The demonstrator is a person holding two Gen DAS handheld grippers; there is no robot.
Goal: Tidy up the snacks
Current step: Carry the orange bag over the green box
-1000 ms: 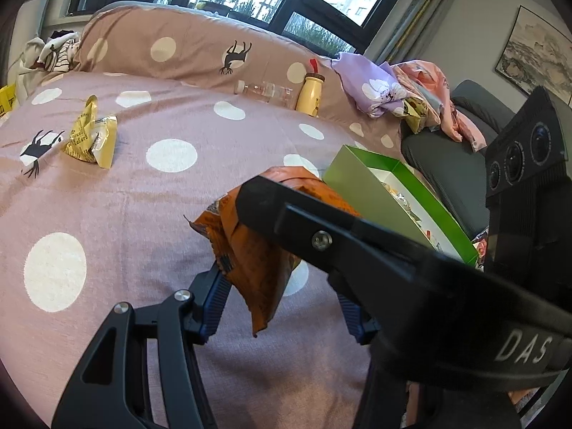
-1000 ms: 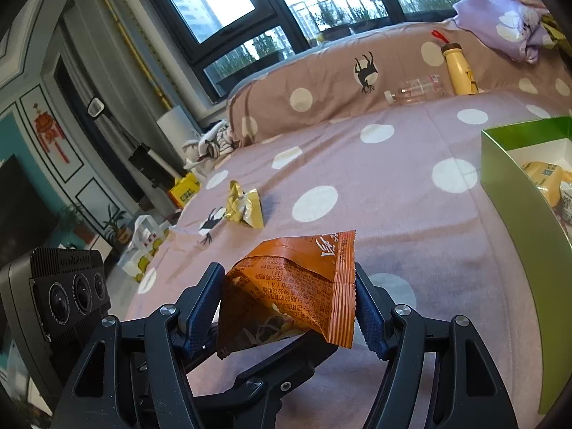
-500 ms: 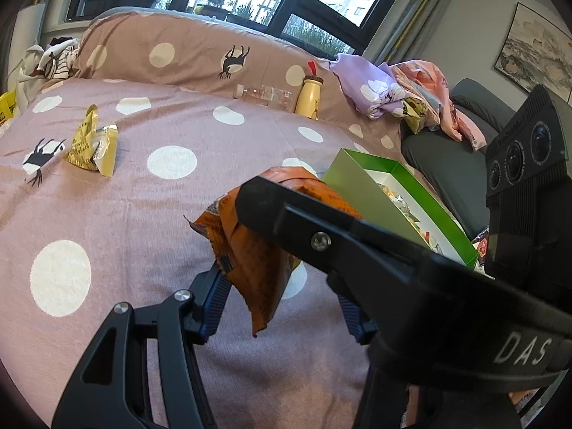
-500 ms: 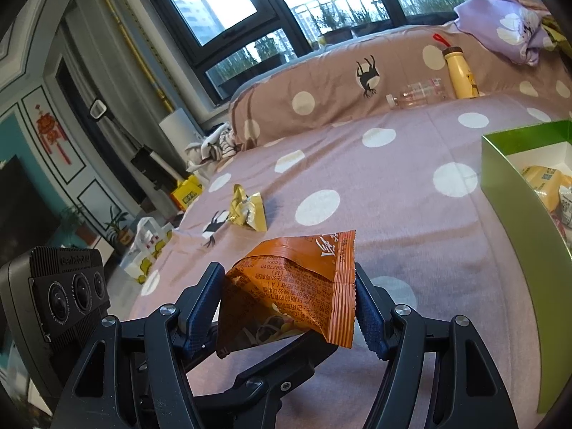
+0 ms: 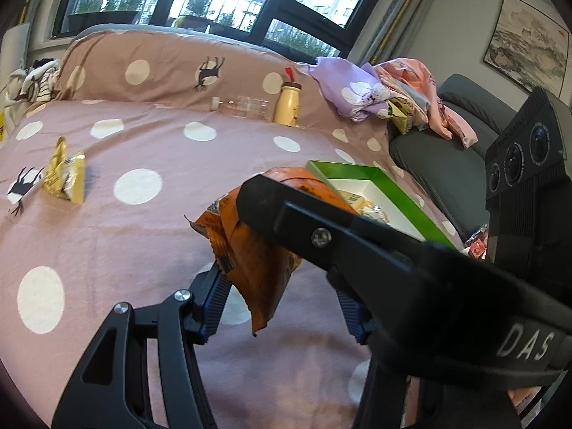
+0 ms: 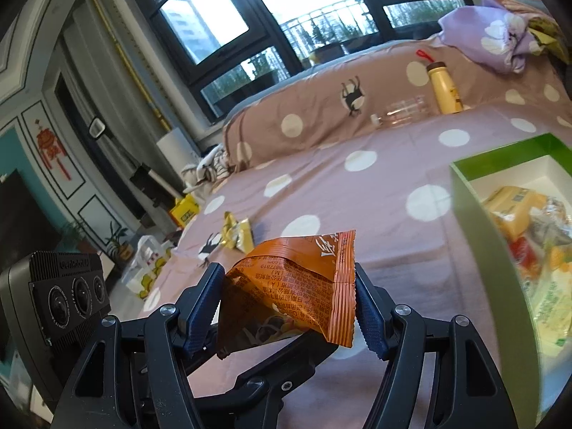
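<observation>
An orange snack bag (image 5: 250,246) (image 6: 293,286) hangs above the polka-dot bed cover, held between both grippers. My left gripper (image 5: 282,307) is shut on it, and my right gripper (image 6: 286,307) is shut on it too, crossing over the left one. A green box (image 5: 386,186) (image 6: 479,221) with white inside holds several snacks and lies just right of the bag. A yellow snack packet (image 5: 64,175) (image 6: 237,234) lies on the cover far to the left.
A yellow bottle (image 5: 287,105) and a clear bottle (image 5: 243,103) lie by the pillow ridge at the back. Crumpled purple and pink cloth (image 5: 375,93) sits at the back right. A grey chair (image 5: 447,157) stands beyond the box.
Both grippers and the orange bag have moved toward the green box and risen; more of the box's inside shows now.
</observation>
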